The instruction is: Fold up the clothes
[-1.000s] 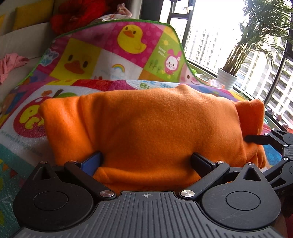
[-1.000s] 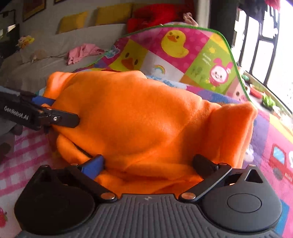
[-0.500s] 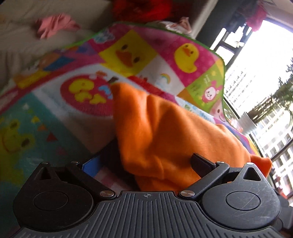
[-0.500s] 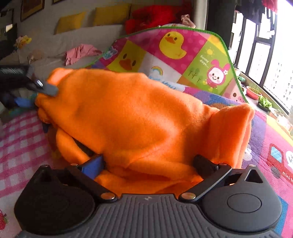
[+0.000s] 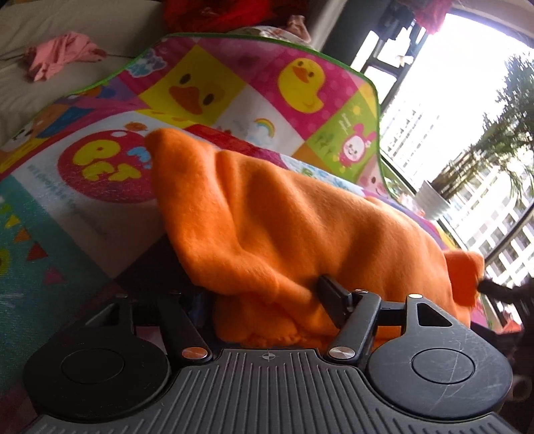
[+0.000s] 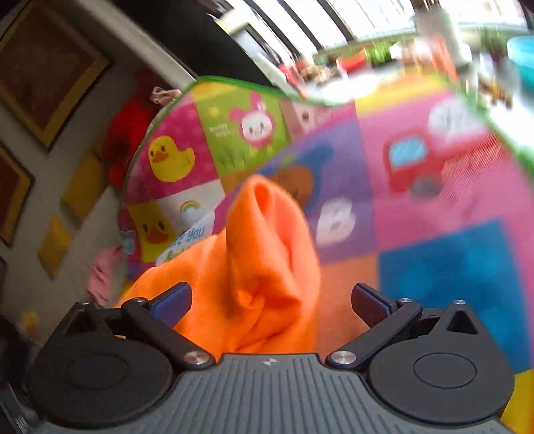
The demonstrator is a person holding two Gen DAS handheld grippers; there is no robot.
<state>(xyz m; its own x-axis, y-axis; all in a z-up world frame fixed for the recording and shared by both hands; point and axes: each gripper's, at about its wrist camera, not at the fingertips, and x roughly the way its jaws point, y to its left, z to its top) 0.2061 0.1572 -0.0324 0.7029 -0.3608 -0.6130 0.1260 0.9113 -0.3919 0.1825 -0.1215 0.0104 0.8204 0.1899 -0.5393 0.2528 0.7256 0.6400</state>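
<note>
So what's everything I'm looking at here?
fleece: one, orange, bunched on the mat
mat: one, multicoloured cartoon squares, under the fleece, far edge raised
sofa: one, beige, behind the mat
cloth: one, pink, on the sofa
heap: one, red, above the mat's far edge
cushions: two seen, yellow, along the sofa back
pictures: two, dark with gold frames, on the wall
plant: one, green in a white pot, by the window
left gripper: one, black, jaws closed on the fleece
right gripper: one, black, jaws open either side of the fleece

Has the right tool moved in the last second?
Yes. The right tool has swung right: the duck play mat now fills its view beyond the orange garment.
</note>
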